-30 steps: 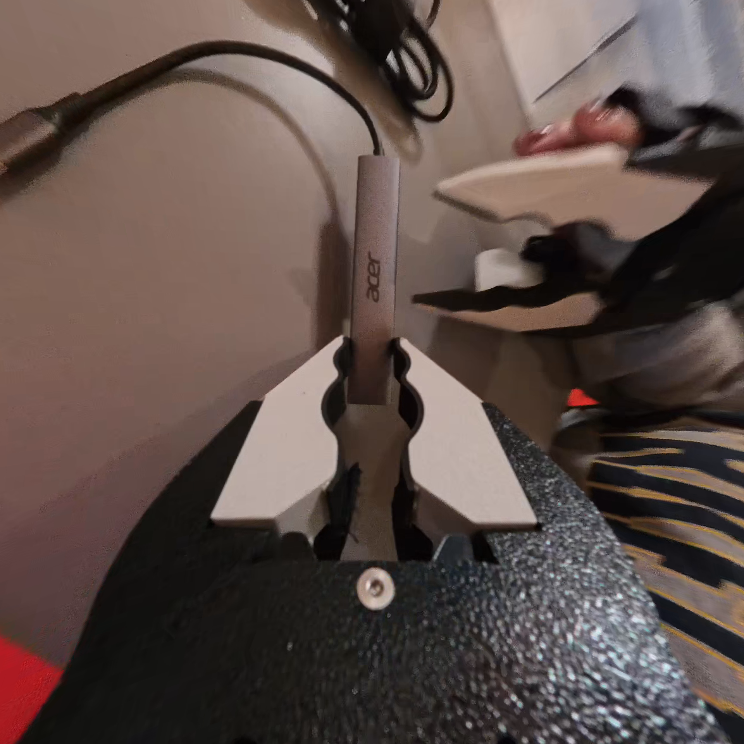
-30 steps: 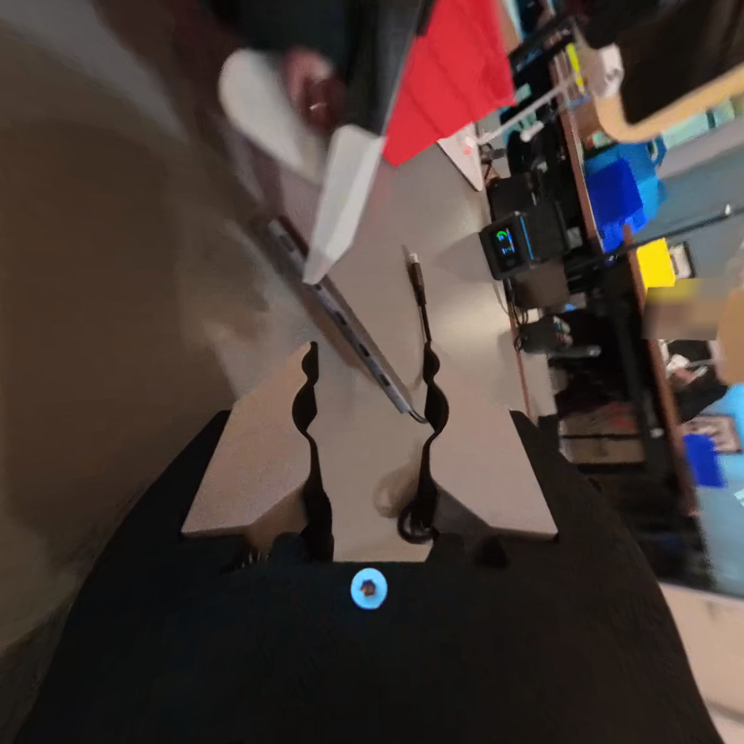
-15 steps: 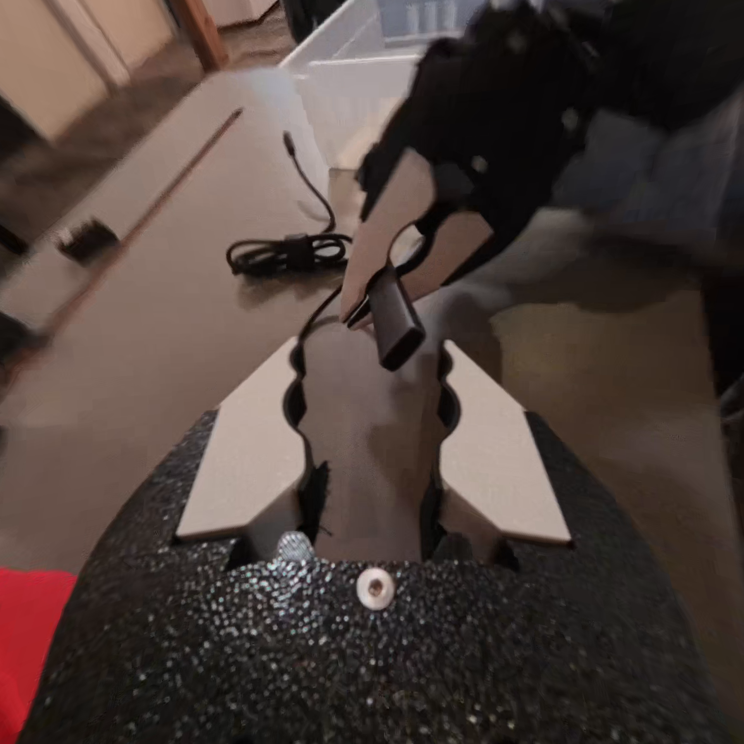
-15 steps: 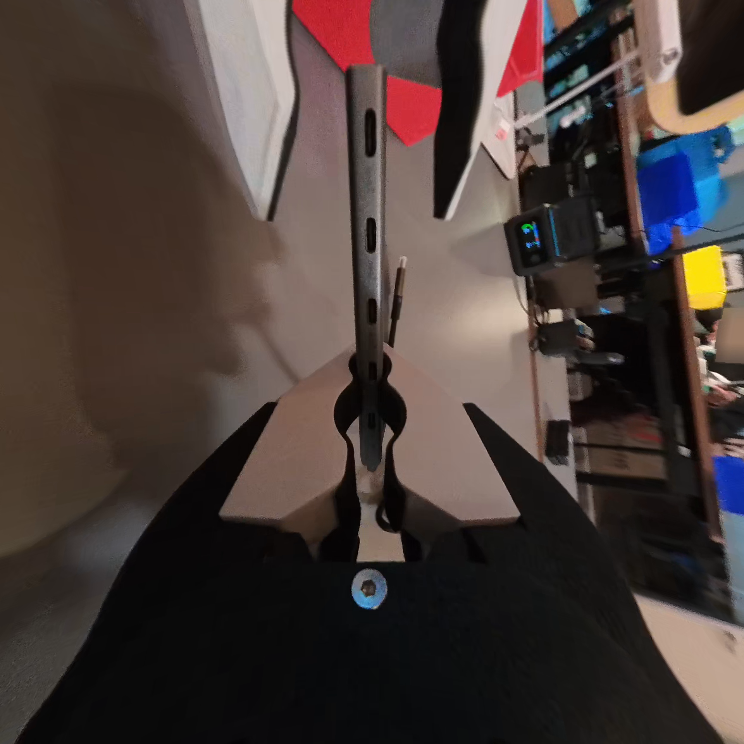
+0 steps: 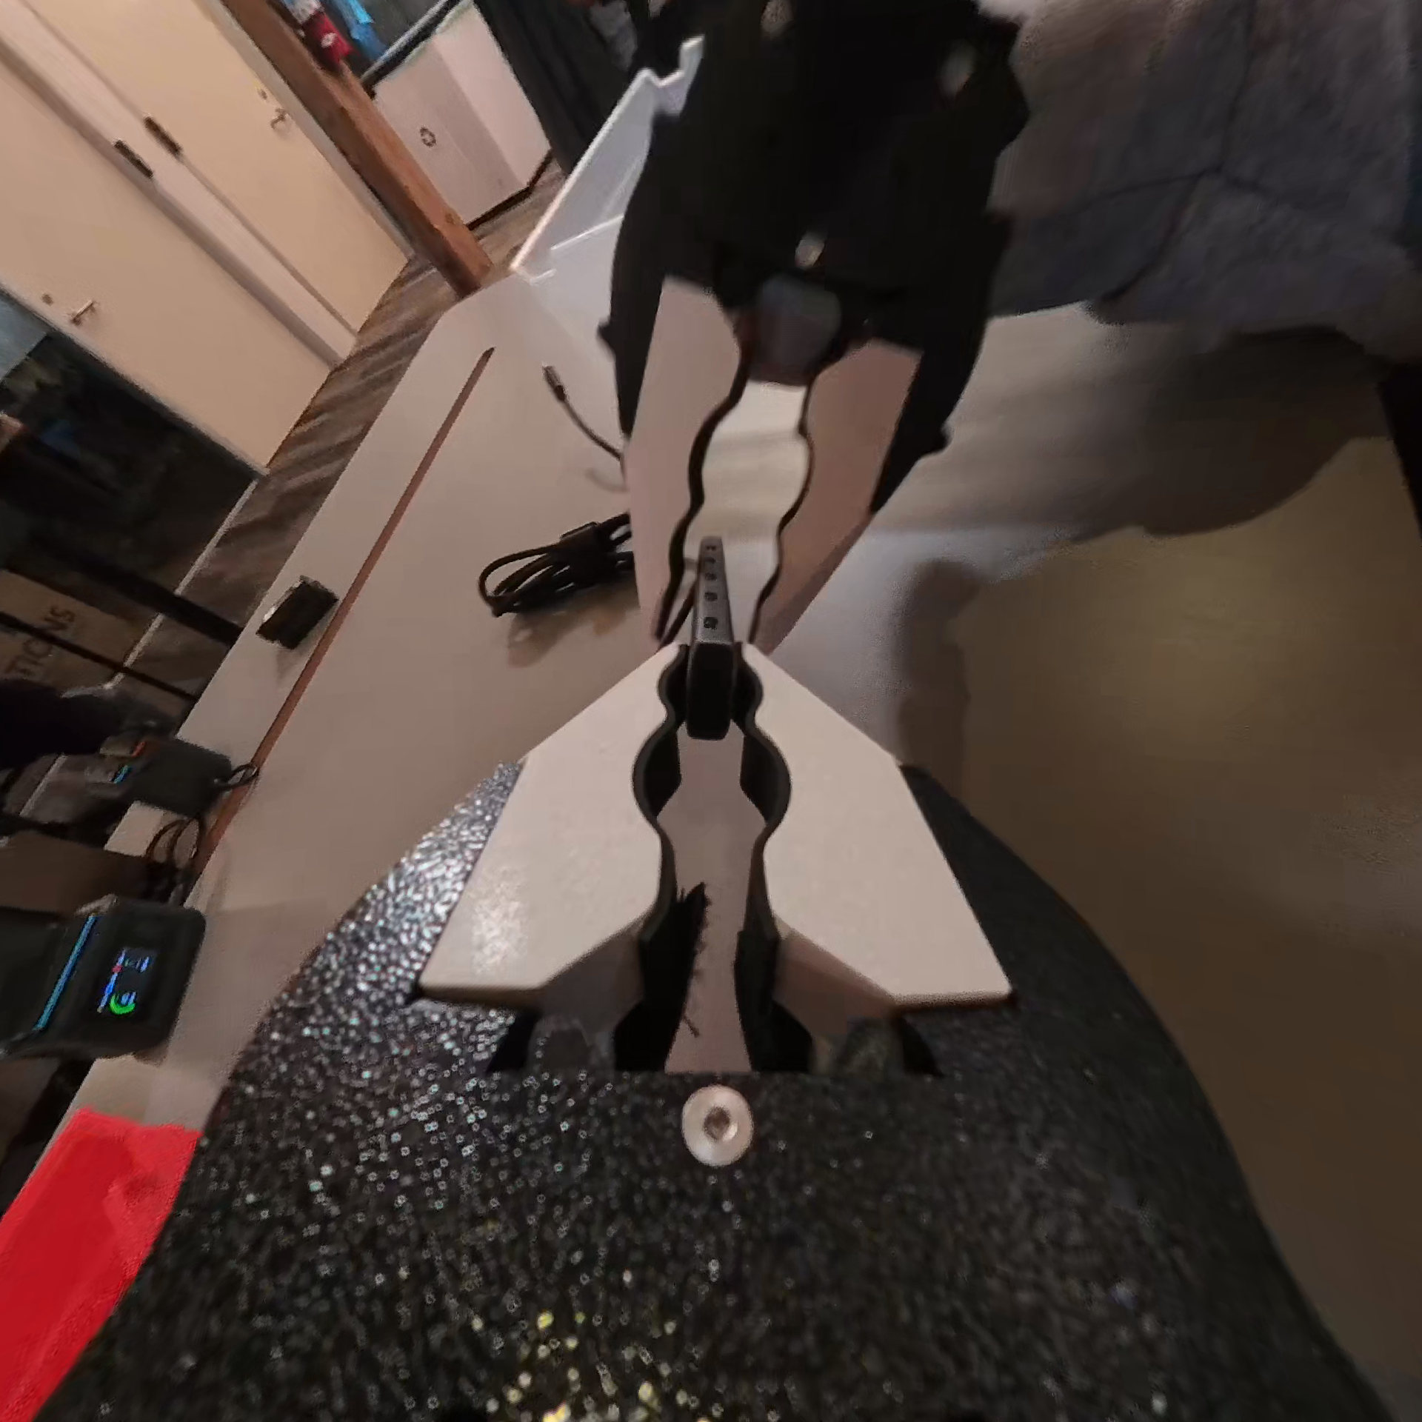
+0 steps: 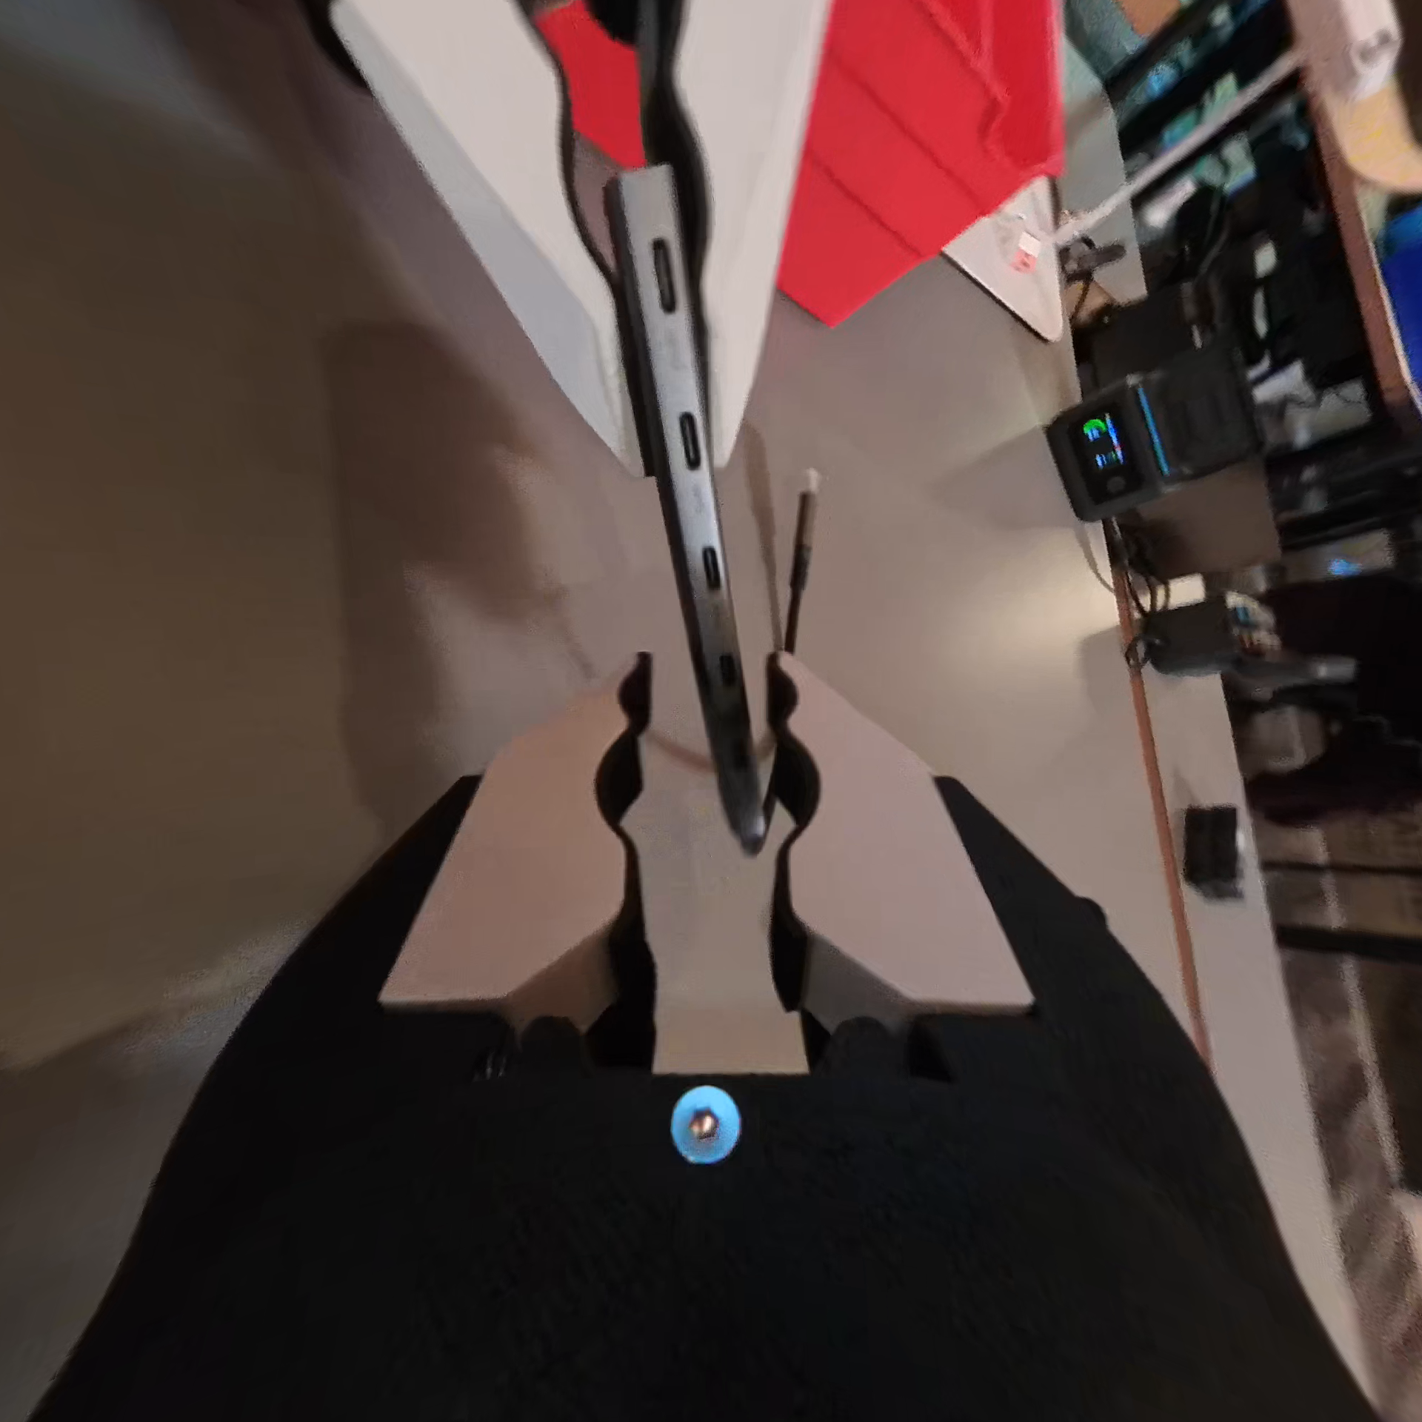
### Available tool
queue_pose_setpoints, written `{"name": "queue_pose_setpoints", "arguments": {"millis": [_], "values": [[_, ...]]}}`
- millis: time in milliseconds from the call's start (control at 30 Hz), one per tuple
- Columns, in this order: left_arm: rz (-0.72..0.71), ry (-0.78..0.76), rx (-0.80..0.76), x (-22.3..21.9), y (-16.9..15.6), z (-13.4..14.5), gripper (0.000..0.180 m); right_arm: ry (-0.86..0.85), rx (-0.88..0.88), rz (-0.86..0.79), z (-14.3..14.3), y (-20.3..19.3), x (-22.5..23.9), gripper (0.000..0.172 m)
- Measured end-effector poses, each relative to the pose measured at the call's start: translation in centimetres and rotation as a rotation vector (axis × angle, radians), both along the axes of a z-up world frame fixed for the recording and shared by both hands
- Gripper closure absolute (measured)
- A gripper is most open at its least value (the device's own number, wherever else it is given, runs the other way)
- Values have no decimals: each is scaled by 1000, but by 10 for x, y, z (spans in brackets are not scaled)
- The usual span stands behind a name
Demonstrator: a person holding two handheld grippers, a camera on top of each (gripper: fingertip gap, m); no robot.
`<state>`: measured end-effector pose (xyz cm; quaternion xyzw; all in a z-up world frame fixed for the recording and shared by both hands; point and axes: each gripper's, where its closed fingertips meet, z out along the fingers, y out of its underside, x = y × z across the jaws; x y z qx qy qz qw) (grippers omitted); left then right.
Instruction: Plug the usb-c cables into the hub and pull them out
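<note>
The slim grey hub (image 5: 709, 615) is held above the beige table (image 5: 369, 731). My left gripper (image 5: 709, 663) is shut on its near end, with both pads pressed on its flat sides. My right gripper (image 6: 709, 665) is open. The hub (image 6: 677, 431) runs between its fingers, with a clear gap on the left side. In the left wrist view the right gripper's fingers (image 5: 654, 462) straddle the hub's far end. A loose usb-c plug (image 6: 804, 523) lies on the table, and a coiled black cable (image 5: 554, 569) lies farther off.
A dark power unit with a lit screen (image 6: 1139, 454) stands at the table edge and also shows in the left wrist view (image 5: 100, 993). A white bin (image 5: 592, 208) is at the far end. A red cloth (image 6: 908, 154) and a small black block (image 5: 296, 612) are nearby.
Half a second ago my right gripper was shut on the hub and my left was open. Now my left gripper has shut on the hub's end and the right has opened around it.
</note>
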<state>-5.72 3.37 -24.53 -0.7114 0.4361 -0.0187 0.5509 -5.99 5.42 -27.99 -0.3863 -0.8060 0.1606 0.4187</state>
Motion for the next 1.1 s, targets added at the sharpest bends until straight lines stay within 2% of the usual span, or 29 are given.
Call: {"name": "queue_pose_setpoints", "arguments": {"millis": [67, 200, 267, 333, 433, 533, 600, 667, 733, 800, 900, 1000, 1100], "values": [[57, -32, 23, -9, 4, 0, 173, 50, -70, -85, 20, 5, 11, 133], [118, -41, 52, -18, 8, -7, 172, 213, -212, -266, 64, 31, 32, 136], [125, -31, 54, -16, 8, -11, 172, 222, -193, -450, 73, 63, 48, 138], [140, -2, 86, -15, 10, -14, 173, 258, -148, -699, 90, 106, 74, 147], [198, 42, 165, -19, 16, -17, 173, 308, -317, -941, 110, 153, 105, 150], [260, 126, 214, -27, 20, -23, 173, 174, -645, -1065, 91, 186, 109, 147], [272, 158, 227, -28, 21, -25, 172, 57, -877, -1091, 71, 194, 98, 146], [268, 146, 210, -27, 22, -30, 173, -69, -1001, -1154, 48, 200, 92, 139], [272, 146, 216, -26, 22, -30, 173, -211, -941, -1259, 25, 210, 99, 132], [277, 146, 217, -26, 22, -30, 173, -288, -883, -1334, 13, 219, 100, 135], [278, 162, 221, -25, 22, -31, 173, -418, -695, -1438, 2, 235, 106, 141], [277, 165, 224, -24, 21, -31, 173, -564, -586, -1504, -13, 237, 111, 134], [281, 148, 221, -25, 21, -30, 173, -617, -553, -1574, -28, 242, 114, 126]]}}
